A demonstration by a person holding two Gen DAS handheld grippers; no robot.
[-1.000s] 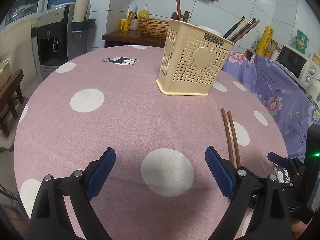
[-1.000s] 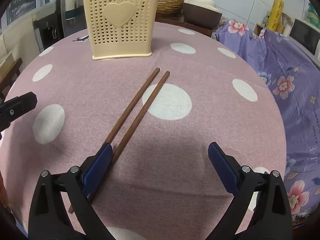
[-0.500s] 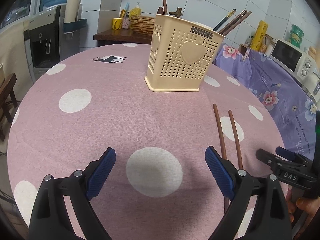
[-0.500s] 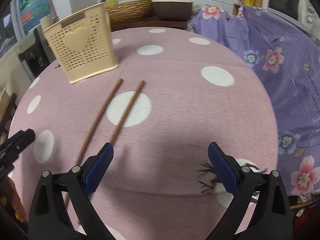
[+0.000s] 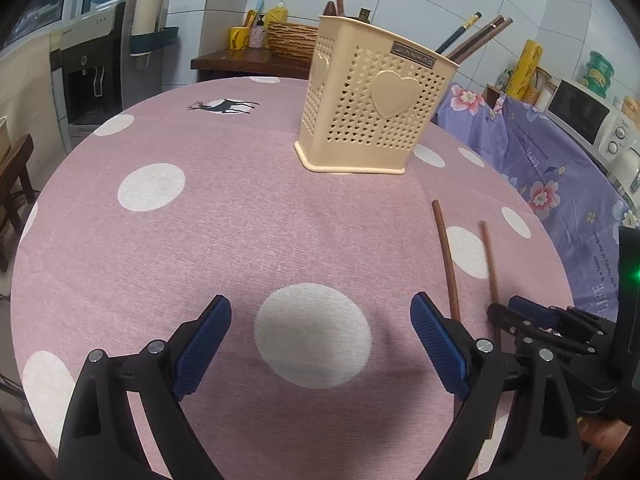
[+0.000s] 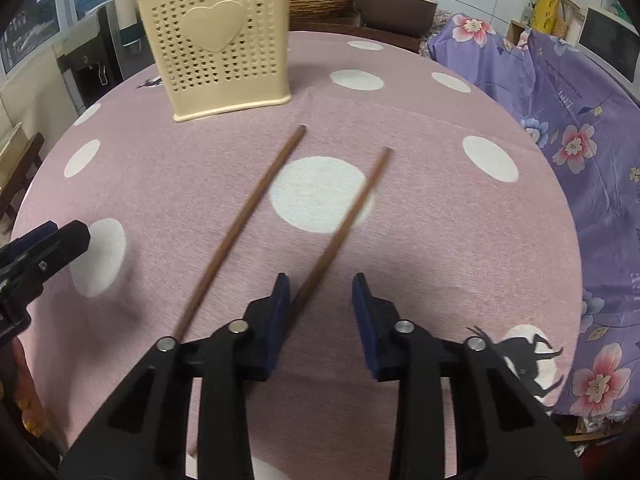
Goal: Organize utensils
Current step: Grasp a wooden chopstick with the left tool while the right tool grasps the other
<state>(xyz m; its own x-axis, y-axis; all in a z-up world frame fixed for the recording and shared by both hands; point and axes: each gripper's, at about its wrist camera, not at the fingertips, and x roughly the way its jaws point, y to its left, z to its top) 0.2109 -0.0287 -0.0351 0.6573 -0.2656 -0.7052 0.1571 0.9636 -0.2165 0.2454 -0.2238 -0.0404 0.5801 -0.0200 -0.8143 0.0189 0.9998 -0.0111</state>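
Observation:
Two brown chopsticks lie splayed on the pink dotted tablecloth [image 6: 440, 208]. The left chopstick [image 6: 244, 216] [image 5: 446, 252] passes outside my right gripper's left finger. The right chopstick [image 6: 352, 208] [image 5: 489, 256] runs in between the jaws of my right gripper [image 6: 320, 280], against the left pad. Those jaws are closing and a gap still shows beside the right pad. A cream perforated utensil holder [image 6: 216, 40] [image 5: 372, 112] with a heart stands farther back, with chopsticks and a wooden handle sticking out. My left gripper [image 5: 320, 316] hovers open over a white dot, holding nothing.
A purple floral cloth [image 6: 560, 112] covers furniture to the right of the round table. A water dispenser [image 5: 96, 68] stands at the back left. A wooden side table with a woven basket [image 5: 292, 40] and bottles sits behind the holder. A microwave [image 5: 580, 112] is at the far right.
My right gripper's jaws have narrowed from wide to a small gap around one chopstick. The two chopsticks, side by side before, have spread apart. My left gripper stayed open in place.

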